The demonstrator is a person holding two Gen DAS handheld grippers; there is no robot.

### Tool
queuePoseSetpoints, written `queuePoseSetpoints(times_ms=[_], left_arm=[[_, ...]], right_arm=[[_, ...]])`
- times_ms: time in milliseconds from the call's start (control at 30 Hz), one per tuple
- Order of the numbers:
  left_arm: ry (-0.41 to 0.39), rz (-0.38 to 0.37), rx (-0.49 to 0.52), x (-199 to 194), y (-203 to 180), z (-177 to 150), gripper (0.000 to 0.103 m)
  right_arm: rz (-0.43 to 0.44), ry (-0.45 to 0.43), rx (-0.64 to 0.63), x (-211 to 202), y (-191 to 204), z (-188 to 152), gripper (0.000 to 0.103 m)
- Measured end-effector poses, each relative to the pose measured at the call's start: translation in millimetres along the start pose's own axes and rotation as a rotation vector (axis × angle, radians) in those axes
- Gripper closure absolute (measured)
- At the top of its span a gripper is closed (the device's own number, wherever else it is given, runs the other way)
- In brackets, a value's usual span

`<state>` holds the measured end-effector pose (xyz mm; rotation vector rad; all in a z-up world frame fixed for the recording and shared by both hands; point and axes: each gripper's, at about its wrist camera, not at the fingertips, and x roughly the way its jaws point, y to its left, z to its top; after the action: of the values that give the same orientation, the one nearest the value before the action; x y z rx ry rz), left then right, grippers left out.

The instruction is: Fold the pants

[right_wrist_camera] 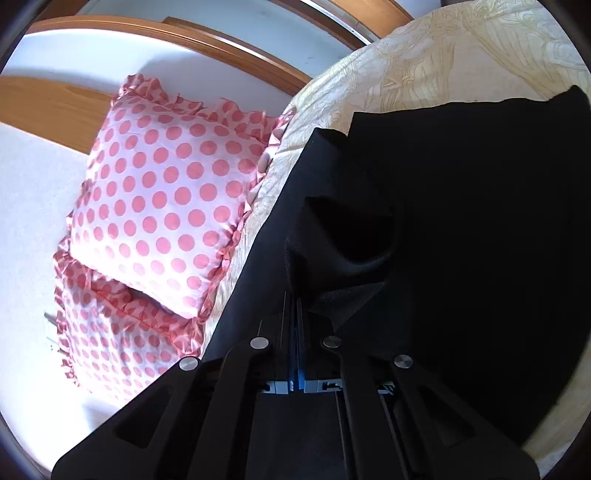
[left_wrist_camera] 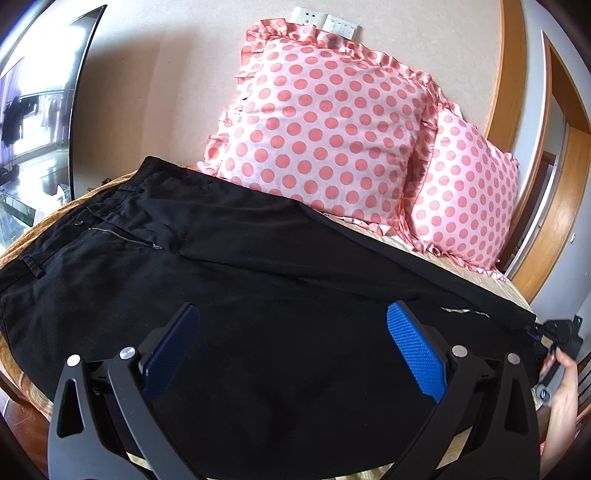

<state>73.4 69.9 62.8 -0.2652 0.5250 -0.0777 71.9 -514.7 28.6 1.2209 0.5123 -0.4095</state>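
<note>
Black pants (left_wrist_camera: pixel 240 266) lie spread across the bed (right_wrist_camera: pixel 424 55), waistband toward the mirror (left_wrist_camera: pixel 40 110), beside 2 dotted pillows (left_wrist_camera: pixel 317 125). The left gripper (left_wrist_camera: pixel 291 347) hovers above them, blue pads wide apart. The right gripper (right_wrist_camera: pixel 295 306) is pressed together, pinching a leg hem.

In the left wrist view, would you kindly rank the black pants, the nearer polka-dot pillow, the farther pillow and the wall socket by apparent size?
1. black pants
2. nearer polka-dot pillow
3. farther pillow, partly hidden, so unsure
4. wall socket
</note>
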Motion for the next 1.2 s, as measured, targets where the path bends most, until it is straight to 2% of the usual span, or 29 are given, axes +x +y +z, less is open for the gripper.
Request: queuePoseSetpoints(times_ms=[100,133,167,233,333,500,567,633,733,867,1067,1100,1133,1167,1200], left_arm=[[0.004,0.014,-0.014,1,4,3,0.002],[0.006,0.014,-0.016,2,4,3,0.002],[0.008,0.012,-0.016,3,4,3,0.002],[0.014,0.01,-0.013,5,3,3,0.002],[0.021,-0.001,-0.001,6,-1,0,0.002],[0.026,-0.006,0.005,8,-4,-1,0.002],[0.025,-0.002,0.002,8,-4,-1,0.002],[0.02,0.006,-0.004,7,-4,-1,0.002],[0.02,0.01,-0.007,8,-2,1,0.002],[0.025,0.005,-0.004,9,0,2,0.002],[0.024,-0.018,0.012,9,0,5,0.002],[0.021,-0.02,0.013,9,1,5,0.002],[0.018,-0.021,0.013,9,2,7,0.002],[0.016,-0.021,0.012,9,4,8,0.002],[0.013,-0.02,0.011,8,6,9,0.002]], right_arm=[[-0.001,0.059,0.032,-12,-5,-6,0.097],[-0.019,0.078,0.07,-17,-9,-7,0.086],[0.002,0.094,0.109,-23,-12,-6,0.076],[0.021,0.078,0.105,-33,-11,-5,0.061],[-0.037,0.012,0.075,-46,-5,-4,0.044],[-0.051,-0.018,0.051,-33,-1,4,0.047],[-0.035,-0.007,0.049,-25,0,4,0.056],[-0.018,0.052,0.069,-14,-1,1,0.063],[-0.048,0.102,0.034,-6,11,-8,0.063],[-0.108,0.148,0.032,0,25,-20,0.058],[-0.208,0.108,0.044,13,40,-15,0.059],[-0.225,0.097,0.023,16,42,-14,0.061],[-0.237,0.092,0.002,19,43,-14,0.07],[-0.242,0.091,-0.02,21,42,-14,0.084],[-0.238,0.092,-0.029,26,37,-12,0.091]])
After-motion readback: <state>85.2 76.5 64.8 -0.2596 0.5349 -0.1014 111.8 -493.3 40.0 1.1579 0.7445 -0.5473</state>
